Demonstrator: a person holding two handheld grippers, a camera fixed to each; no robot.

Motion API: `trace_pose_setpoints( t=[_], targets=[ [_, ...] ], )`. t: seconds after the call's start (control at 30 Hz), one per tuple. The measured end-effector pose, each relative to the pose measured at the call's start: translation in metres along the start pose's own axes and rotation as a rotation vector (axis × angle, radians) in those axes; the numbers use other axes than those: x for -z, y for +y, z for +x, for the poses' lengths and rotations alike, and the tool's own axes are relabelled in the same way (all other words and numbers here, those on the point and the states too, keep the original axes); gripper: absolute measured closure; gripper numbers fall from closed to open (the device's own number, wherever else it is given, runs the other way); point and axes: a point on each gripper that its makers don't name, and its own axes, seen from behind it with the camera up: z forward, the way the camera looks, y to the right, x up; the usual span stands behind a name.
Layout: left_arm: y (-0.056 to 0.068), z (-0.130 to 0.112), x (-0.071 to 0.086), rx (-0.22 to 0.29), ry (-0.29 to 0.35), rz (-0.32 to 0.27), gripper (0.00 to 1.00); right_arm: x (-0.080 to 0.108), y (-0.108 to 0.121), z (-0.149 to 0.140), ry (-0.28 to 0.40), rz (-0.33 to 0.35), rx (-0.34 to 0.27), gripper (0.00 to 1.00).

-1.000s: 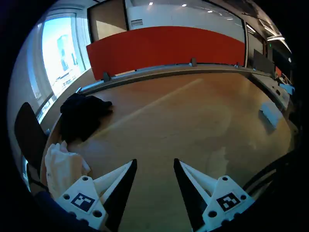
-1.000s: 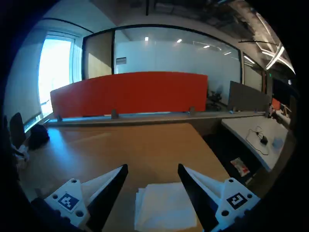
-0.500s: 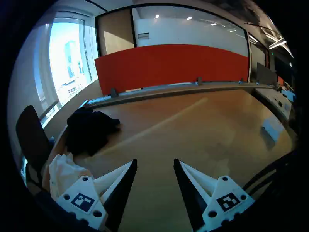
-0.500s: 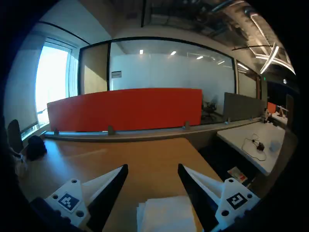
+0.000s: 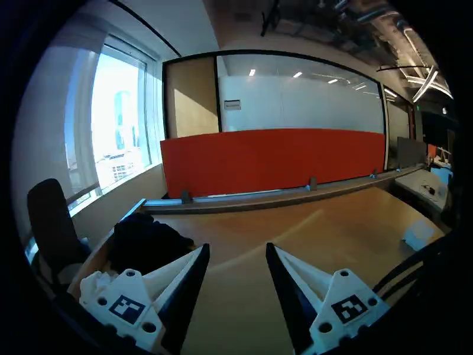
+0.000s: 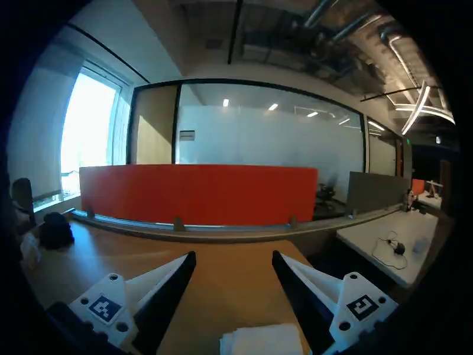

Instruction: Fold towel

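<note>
The folded white towel (image 6: 260, 341) lies flat on the wooden table (image 6: 236, 278), low between the fingers of the right gripper (image 6: 233, 255), whose jaws stand wide and empty. The left gripper (image 5: 236, 246) is equally wide, holding nothing; a black cloth heap (image 5: 145, 242) sits to its left, near an orange divider (image 5: 272, 160)

A wooden table (image 5: 331, 231) runs to a red divider (image 5: 272, 157) along its far edge. A black heap of cloth (image 5: 145, 242) lies at its left end, near a dark chair (image 5: 50, 222) and a bright window (image 5: 118, 142). Far right stands a white desk (image 6: 384, 236) with a cable (image 6: 395, 244) on it.
</note>
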Motion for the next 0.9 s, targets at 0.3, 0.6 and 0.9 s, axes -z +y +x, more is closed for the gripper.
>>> trace_pose_setpoints(
  t=[0.3,0.6,0.9],
  targets=[
    [-0.008,0.013,-0.001,0.019,0.043,0.014,0.31,0.002,-0.028,0.016,0.027,0.019,-0.010,0.00],
    [-0.009,0.023,0.000,0.037,0.073,0.008,0.31,0.002,-0.080,0.027,0.050,0.056,-0.022,0.00],
    [-0.014,0.029,0.001,0.069,0.106,0.013,0.31,0.005,-0.123,0.036,0.056,0.074,-0.001,0.00]
  ],
)
